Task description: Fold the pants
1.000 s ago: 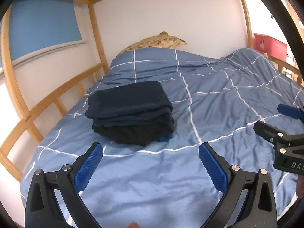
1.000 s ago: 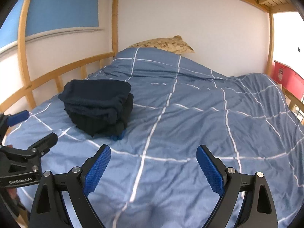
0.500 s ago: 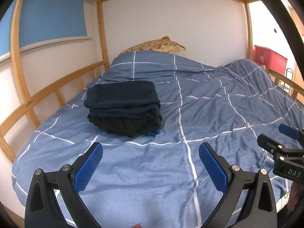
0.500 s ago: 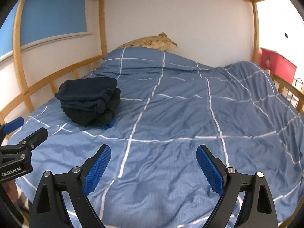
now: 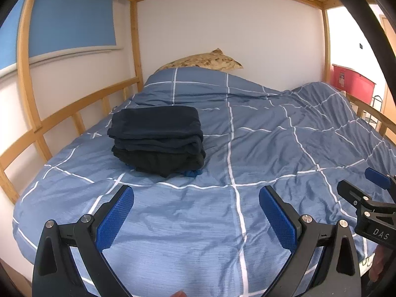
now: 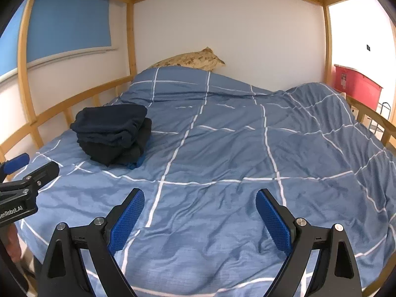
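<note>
A stack of folded dark pants (image 5: 158, 136) (image 6: 113, 133) lies on the left side of the blue checked duvet (image 5: 259, 148) (image 6: 235, 148); a bit of blue cloth peeks out under the stack. My left gripper (image 5: 196, 212) hovers open over the near part of the bed, short of the stack, with nothing between its blue pads. My right gripper (image 6: 200, 215) is open and empty too, over the duvet to the right of the stack. Each gripper shows at the edge of the other's view.
The bed stands inside a wooden bunk frame with a rail (image 5: 81, 109) along the left wall and a low rail (image 6: 371, 118) on the right. A patterned pillow (image 5: 205, 60) lies at the head. A red bin (image 6: 356, 86) stands beyond the right side.
Both views have pulled back from the bed, so the pants stack looks smaller and farther. Both grippers stay open and empty.
</note>
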The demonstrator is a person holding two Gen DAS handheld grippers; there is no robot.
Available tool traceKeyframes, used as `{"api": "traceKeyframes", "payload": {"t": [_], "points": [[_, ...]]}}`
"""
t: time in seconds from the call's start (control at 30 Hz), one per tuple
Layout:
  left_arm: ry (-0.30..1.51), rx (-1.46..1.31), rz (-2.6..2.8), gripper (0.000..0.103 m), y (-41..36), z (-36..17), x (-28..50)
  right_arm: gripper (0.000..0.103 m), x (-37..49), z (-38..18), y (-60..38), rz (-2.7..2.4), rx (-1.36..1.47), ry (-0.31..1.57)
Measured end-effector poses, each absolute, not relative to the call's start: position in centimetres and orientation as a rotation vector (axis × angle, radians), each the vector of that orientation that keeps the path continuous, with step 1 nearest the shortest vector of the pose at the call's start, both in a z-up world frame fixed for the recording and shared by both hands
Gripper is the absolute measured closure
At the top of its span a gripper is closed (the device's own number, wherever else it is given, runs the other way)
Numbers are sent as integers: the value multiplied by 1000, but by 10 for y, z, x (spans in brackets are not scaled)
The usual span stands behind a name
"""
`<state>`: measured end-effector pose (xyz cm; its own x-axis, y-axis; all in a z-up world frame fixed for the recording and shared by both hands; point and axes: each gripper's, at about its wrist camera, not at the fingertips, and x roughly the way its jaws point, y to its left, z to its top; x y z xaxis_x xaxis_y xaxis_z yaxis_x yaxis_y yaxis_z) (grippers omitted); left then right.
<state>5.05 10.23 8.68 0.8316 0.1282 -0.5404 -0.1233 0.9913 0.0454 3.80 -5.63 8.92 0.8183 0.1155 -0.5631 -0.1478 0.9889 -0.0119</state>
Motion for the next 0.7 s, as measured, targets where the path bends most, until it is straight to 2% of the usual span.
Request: {"api": "traceKeyframes", "payload": {"t": [0.7], "points": [[546,39,114,0,90,91,48,11,38,88,-63,140,-33,600]]}}
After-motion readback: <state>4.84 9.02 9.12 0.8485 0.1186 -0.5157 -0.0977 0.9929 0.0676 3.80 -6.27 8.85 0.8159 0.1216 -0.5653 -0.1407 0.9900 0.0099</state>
